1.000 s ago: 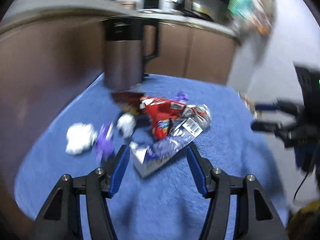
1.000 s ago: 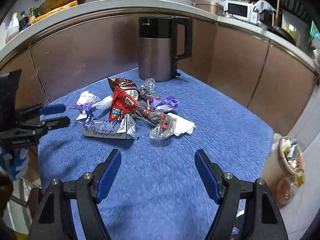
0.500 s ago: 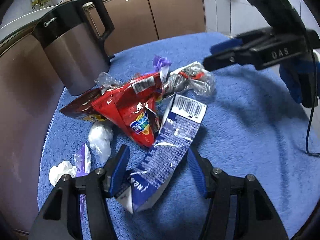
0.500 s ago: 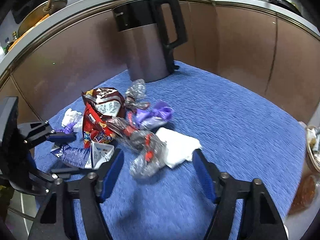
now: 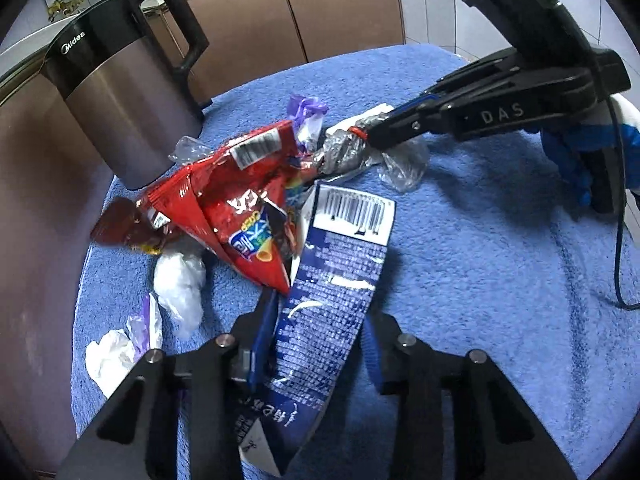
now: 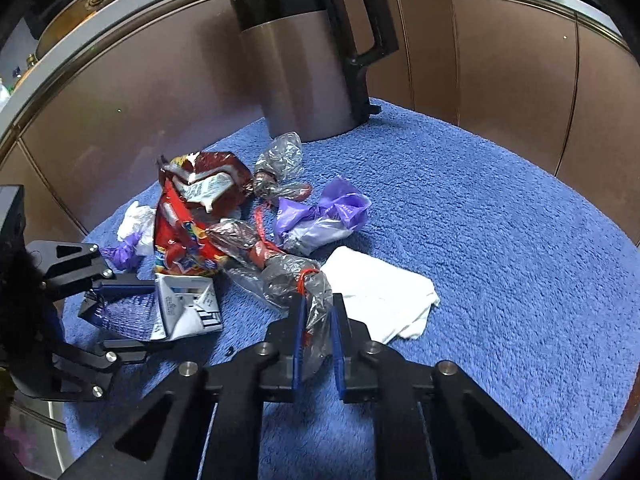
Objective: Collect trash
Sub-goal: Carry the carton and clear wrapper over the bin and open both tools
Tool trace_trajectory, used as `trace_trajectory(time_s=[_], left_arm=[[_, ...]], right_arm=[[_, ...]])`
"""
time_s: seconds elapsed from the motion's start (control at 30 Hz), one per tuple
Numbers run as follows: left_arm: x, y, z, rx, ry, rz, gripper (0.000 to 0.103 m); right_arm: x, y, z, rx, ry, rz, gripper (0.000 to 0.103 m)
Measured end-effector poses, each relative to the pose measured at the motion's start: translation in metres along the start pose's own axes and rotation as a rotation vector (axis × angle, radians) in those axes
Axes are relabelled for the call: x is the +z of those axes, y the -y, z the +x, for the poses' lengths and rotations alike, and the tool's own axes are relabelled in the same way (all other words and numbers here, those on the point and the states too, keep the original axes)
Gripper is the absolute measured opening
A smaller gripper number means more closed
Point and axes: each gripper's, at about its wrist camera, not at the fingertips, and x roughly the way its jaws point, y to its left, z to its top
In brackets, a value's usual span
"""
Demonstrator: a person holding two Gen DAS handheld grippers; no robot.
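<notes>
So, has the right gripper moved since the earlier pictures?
Yes. In the left wrist view the right gripper has come in from the right toward the kettle; its jaws have just been closing on the clear plastic wrapper.

Both tongs are matte black plastic frames with triangular cut-outs and round silver screw heads along their arms. The left tongs (image 5: pixel 316 336) carry blue pads on the inner faces of their fingers, and so do the right tongs (image 6: pixel 317 332). On the side of the right tongs' arm, pale raised letters read "DAS". A thin dark cable (image 5: pixel 618 240) trails from its body toward four o'clock. The hand (image 5: pixel 580 148) behind it wears a blue glove.
</notes>
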Motion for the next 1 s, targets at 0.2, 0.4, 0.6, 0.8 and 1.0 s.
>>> trace_trajectory(time_s=[0.2, 0.4, 0.6, 0.8, 1.0], left_arm=[[-0.009, 0.008, -0.021, -0.057, 0.025, -0.07, 0.032], [-0.019, 0.017, -0.063, -0.106, 0.108, -0.177, 0.032], [-0.025, 0.034, -0.105, -0.084, 0.185, -0.227, 0.032], [-0.027, 0.043, -0.155, -0.048, 0.27, -0.283, 0.032], [-0.014, 0.049, -0.194, -0.016, 0.35, -0.313, 0.032]], right_arm=[[-0.013, -0.012, -0.026, 0.001, 0.016, -0.001, 0.009], [-0.029, -0.03, -0.075, -0.008, 0.066, -0.004, 0.009], [-0.042, -0.045, -0.133, -0.038, 0.144, -0.006, 0.009], [-0.055, -0.049, -0.18, -0.073, 0.226, -0.001, 0.009], [-0.08, -0.048, -0.246, -0.123, 0.32, 0.013, 0.009]])
